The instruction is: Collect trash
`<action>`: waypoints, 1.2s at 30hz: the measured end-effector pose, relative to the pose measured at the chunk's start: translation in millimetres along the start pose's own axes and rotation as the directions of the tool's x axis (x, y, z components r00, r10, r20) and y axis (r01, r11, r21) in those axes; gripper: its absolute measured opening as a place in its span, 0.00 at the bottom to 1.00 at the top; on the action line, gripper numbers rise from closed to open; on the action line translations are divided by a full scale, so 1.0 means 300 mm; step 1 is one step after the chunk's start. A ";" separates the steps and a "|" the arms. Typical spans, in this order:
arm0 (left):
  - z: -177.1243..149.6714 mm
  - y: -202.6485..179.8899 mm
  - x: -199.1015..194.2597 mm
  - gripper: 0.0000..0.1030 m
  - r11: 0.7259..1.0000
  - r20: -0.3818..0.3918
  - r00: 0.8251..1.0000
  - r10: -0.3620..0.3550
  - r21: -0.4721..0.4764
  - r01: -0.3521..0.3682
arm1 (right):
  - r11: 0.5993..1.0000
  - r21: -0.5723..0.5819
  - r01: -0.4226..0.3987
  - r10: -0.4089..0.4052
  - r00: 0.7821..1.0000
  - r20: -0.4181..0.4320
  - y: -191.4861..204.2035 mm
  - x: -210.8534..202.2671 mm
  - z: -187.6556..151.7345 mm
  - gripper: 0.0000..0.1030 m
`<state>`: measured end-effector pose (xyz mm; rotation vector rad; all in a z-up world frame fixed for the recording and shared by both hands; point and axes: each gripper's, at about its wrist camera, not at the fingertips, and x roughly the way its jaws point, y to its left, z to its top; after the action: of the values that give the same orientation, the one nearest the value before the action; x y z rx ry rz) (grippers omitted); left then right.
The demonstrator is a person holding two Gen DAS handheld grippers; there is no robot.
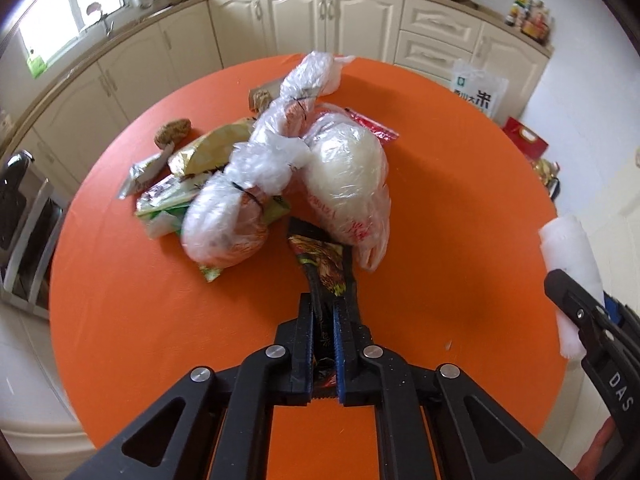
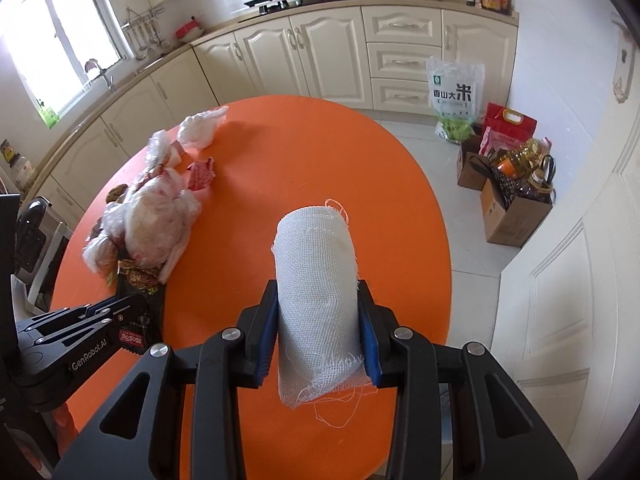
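A pile of trash lies on the round orange table (image 1: 120, 300): knotted clear plastic bags (image 1: 344, 168), green and yellow wrappers (image 1: 172, 196) and a red wrapper (image 1: 372, 124). My left gripper (image 1: 325, 304) is shut on a dark printed snack wrapper (image 1: 320, 256) whose far end reaches the pile's near edge. In the right wrist view the same wrapper (image 2: 140, 280) sticks out of the left gripper (image 2: 132, 308) at the lower left. Over the table's near middle, my right gripper (image 2: 318, 284) is shut on a white gauze cloth roll (image 2: 316, 256), held upright with loose threads hanging.
Cream kitchen cabinets (image 2: 320, 52) curve behind the table. On the floor to the right stand a rice bag (image 2: 454, 96), a red bag (image 2: 506, 124) and cardboard boxes (image 2: 508, 216) with oil bottles. A white door (image 2: 580, 280) is at far right. A crumpled white bag (image 2: 200, 128) lies at the table's far edge.
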<state>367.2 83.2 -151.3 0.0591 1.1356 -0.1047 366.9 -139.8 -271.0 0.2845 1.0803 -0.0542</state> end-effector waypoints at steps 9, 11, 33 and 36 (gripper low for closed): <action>-0.085 0.014 -0.181 0.00 0.997 0.089 0.996 -0.009 0.071 0.002 | 1.000 -0.001 -0.005 0.005 0.999 0.034 0.100 -0.108 -0.047 0.35; -0.101 0.017 -0.210 0.00 0.997 0.113 0.994 -0.002 0.079 -0.007 | 1.000 -0.002 -0.007 0.007 0.999 0.047 0.120 -0.139 -0.059 0.35; -0.202 0.073 -0.072 0.41 0.997 -0.078 0.995 -0.055 0.049 0.059 | 1.000 0.020 0.006 -0.007 0.999 0.050 0.139 -0.234 -0.170 0.35; -0.193 0.059 -0.068 0.57 0.999 -0.042 0.999 -0.029 0.030 0.030 | 1.000 0.024 0.000 -0.001 0.999 0.036 0.131 -0.215 -0.173 0.35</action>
<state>308.5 107.8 -157.1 0.0720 1.1770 -0.1480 298.8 -94.9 -229.4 0.3038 1.0448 -0.0722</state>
